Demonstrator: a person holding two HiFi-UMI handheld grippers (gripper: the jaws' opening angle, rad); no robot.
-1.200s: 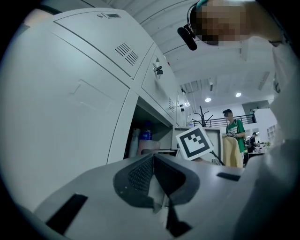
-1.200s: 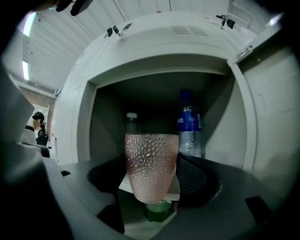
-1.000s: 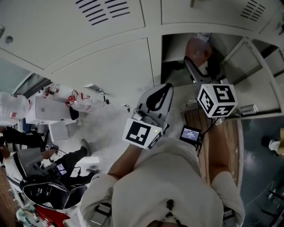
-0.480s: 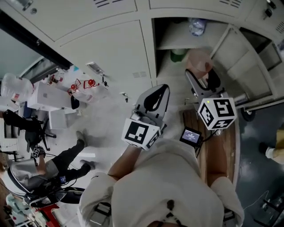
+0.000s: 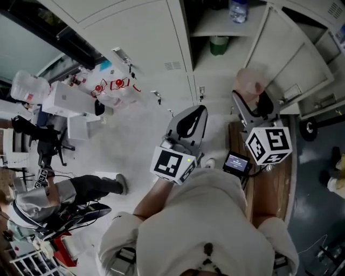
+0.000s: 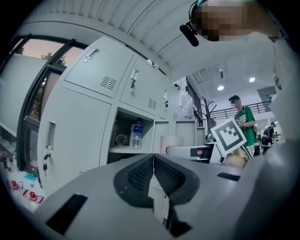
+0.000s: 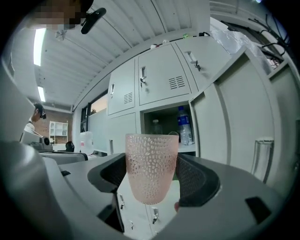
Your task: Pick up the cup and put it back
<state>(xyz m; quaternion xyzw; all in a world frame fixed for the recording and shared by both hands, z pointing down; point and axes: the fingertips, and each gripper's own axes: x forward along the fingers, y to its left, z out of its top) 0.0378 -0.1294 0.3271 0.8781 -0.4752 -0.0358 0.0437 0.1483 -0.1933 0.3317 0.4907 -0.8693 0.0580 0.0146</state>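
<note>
The person wears a pale short-sleeved shirt (image 5: 199,226). The left gripper (image 5: 197,111) and right gripper (image 5: 252,99) have grey shells, black textured pads (image 6: 140,176) and white cubes (image 5: 172,164) with black square markers; a small lit screen (image 5: 236,162) sits by the right cube.

Your head camera looks steeply down past your chest at the left gripper (image 5: 200,110) and right gripper (image 5: 252,97). Each gripper camera sits close behind its jaws, facing the pale grey metal lockers (image 6: 89,117). All three views share the clear plastic water bottle (image 5: 237,11).
</note>
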